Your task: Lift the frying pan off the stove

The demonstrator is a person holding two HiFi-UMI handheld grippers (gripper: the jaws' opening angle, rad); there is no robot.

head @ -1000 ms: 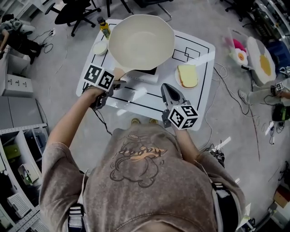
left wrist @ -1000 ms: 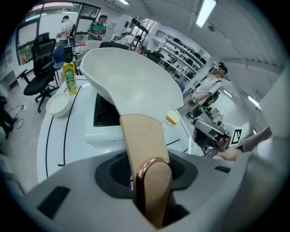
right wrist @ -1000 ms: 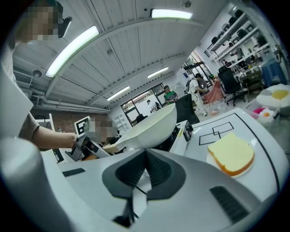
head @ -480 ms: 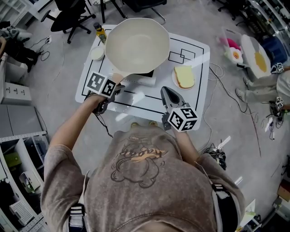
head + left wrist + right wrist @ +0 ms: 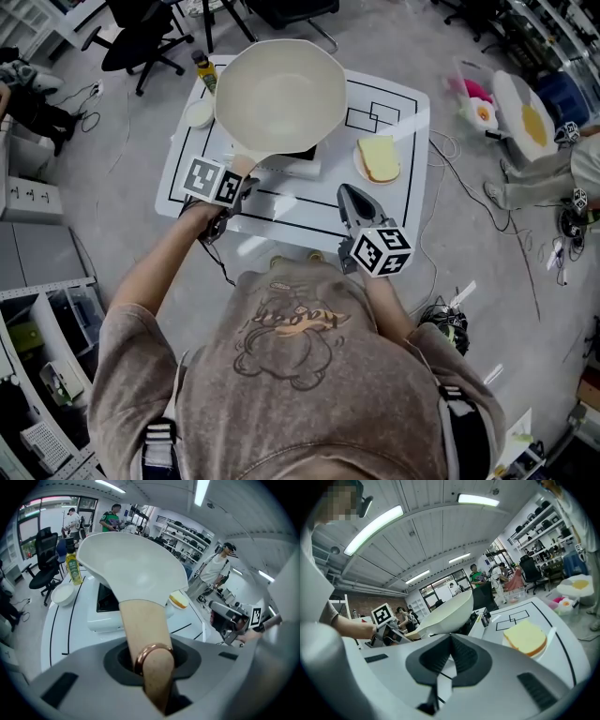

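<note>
Frying pan, cream and empty, hangs over the stove toward the tabletop's far left corner. It is tilted and seemingly clear of the burner.

Left gripper clamped on the wooden handle, near its ringed end. Right gripper pinched closed on nothing, by the front edge.

Risk: with the grip so far back, the pan could droop or twist in the jaws and clip the stove, or the small bowl at the left edge.

Left gripper view shows the handle seated between the jaws; in the head view the marker cube covers that. Only the right gripper view gives the pan side-on, with bread beside it.
</note>
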